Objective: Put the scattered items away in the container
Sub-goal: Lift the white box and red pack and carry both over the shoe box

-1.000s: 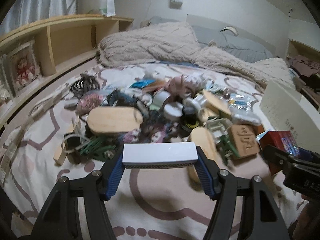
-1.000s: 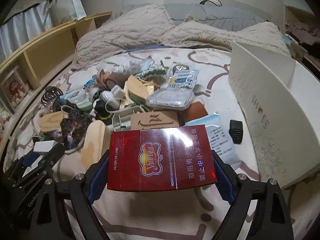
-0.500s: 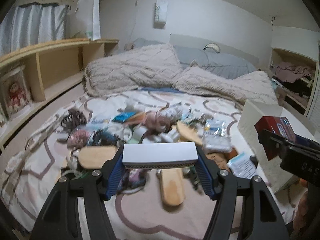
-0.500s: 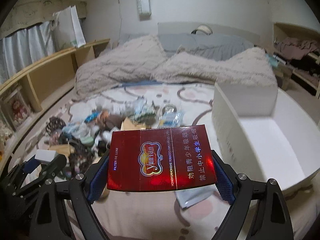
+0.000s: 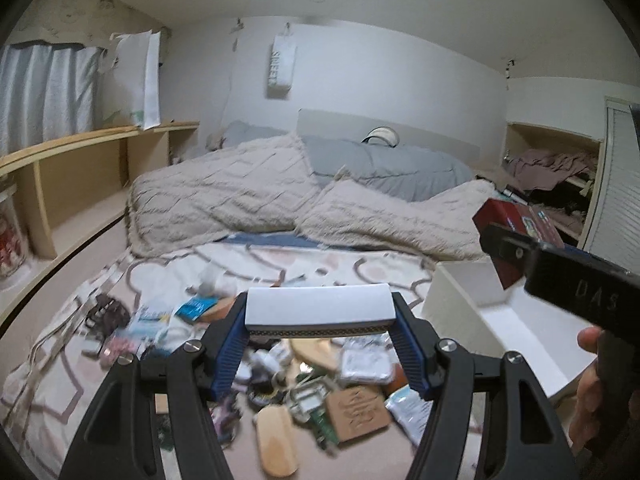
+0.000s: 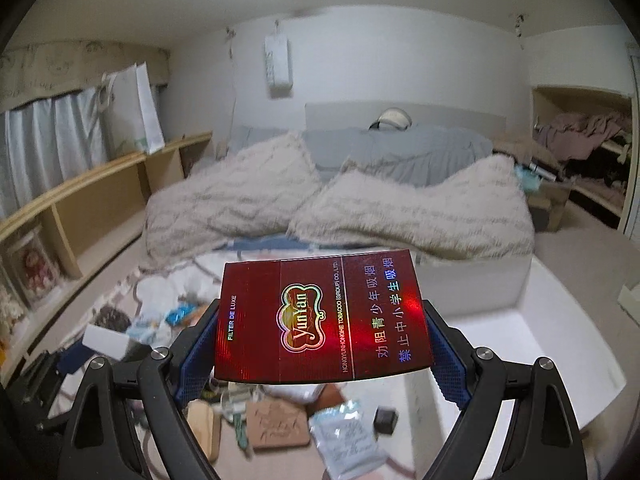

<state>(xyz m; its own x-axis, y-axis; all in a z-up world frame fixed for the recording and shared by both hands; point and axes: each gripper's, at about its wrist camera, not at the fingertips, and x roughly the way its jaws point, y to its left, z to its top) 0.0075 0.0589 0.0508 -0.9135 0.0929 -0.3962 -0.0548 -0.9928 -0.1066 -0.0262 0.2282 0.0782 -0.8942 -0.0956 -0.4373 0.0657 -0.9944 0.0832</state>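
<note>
My left gripper (image 5: 320, 338) is shut on a flat white box (image 5: 318, 307) with a dark patterned lower edge, held crosswise above the bed. My right gripper (image 6: 322, 354) is shut on a red cigarette carton (image 6: 322, 322), its blue pads pressed to both ends. In the left wrist view the same red carton (image 5: 516, 226) hangs high over the open white container (image 5: 516, 320) at the right. The white container (image 6: 532, 332) lies on the bed just right of the right gripper. A heap of scattered items (image 5: 320, 380) lies on the patterned bedspread below both grippers.
Beige blankets (image 5: 248, 196) and a grey pillow (image 5: 380, 168) fill the bed's far half. A wooden shelf unit (image 5: 80, 176) runs along the left. Among the clutter are wooden oval pieces (image 5: 276, 440), a carved brown block (image 5: 356, 408) and plastic packets (image 6: 348, 440). A person's hand (image 5: 588, 400) shows at the right.
Both grippers have risen with their boxes still held, and the views have tilted up, so the heap sits lower in frame. The white container's inside has come into view.
</note>
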